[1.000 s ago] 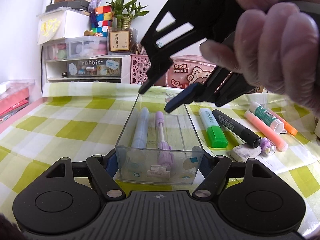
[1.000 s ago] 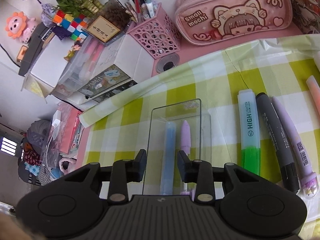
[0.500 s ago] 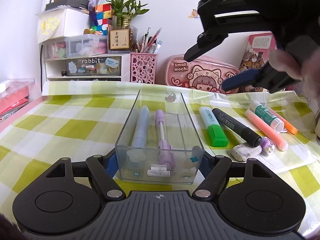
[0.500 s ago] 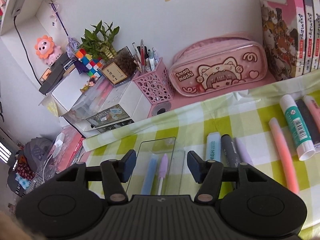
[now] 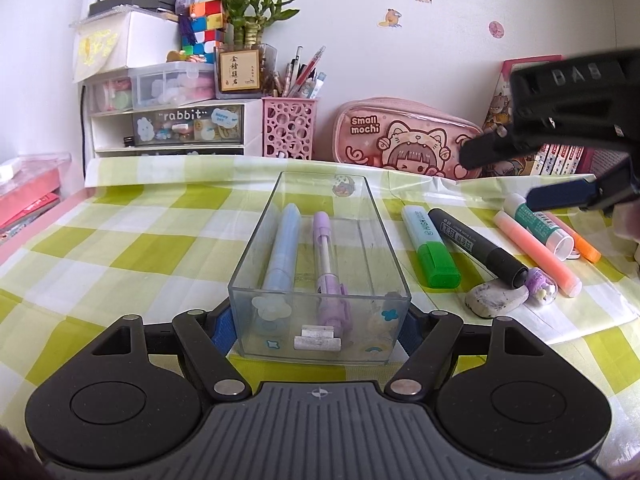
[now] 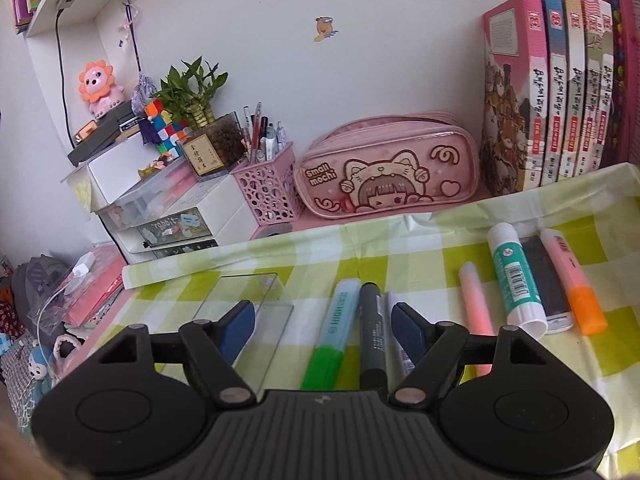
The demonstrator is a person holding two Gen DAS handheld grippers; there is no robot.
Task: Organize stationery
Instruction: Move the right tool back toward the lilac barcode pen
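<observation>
Clear plastic box [image 5: 320,280] pinched at its near end by left gripper [image 5: 318,330]. Right gripper [image 6: 323,326] spread above green highlighter [image 6: 330,336] and black marker [image 6: 372,332], right of box. Risk: catching both.

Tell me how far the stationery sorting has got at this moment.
Early. Done: a blue pen and a purple pen lie in the clear box, which the left gripper steadies. In hand: nothing; the right gripper is open above the green highlighter and black marker. Left: those, glue stick, eraser.
</observation>
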